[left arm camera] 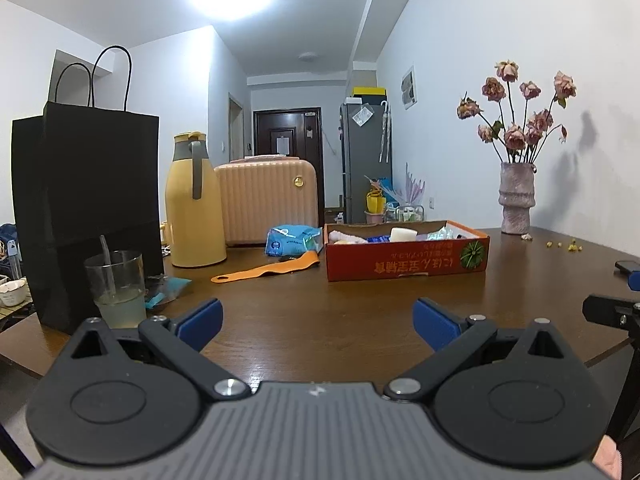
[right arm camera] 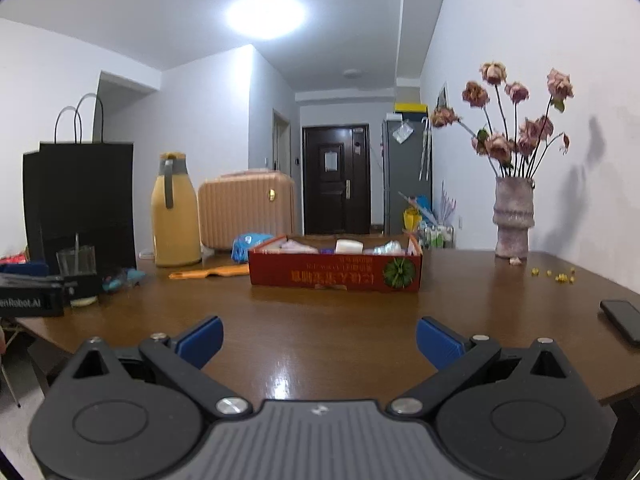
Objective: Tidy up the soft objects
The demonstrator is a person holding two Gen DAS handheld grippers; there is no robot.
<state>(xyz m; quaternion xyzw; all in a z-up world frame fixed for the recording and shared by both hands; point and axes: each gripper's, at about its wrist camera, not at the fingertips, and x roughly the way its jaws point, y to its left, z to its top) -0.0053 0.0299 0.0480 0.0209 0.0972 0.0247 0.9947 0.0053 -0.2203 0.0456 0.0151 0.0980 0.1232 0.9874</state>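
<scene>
A shallow red cardboard box (left arm camera: 406, 264) (right arm camera: 336, 276) stands on the brown table and holds several soft items: a pink cloth (left arm camera: 346, 237), a white block (left arm camera: 403, 234) (right arm camera: 349, 246) and small packets. A blue soft packet (left arm camera: 292, 240) (right arm camera: 250, 245) lies left of the box. An orange strap (left arm camera: 266, 270) (right arm camera: 208, 272) lies in front of the packet. My left gripper (left arm camera: 318, 326) is open and empty, low over the table's near part. My right gripper (right arm camera: 320, 344) is open and empty, also well short of the box.
A yellow jug (left arm camera: 196, 204), a peach case (left arm camera: 268, 200), a black paper bag (left arm camera: 88, 208) and a glass with a straw (left arm camera: 118, 288) stand at the left. A vase of dried roses (left arm camera: 516, 204) stands at the right. A phone (right arm camera: 622, 320) lies near the right edge.
</scene>
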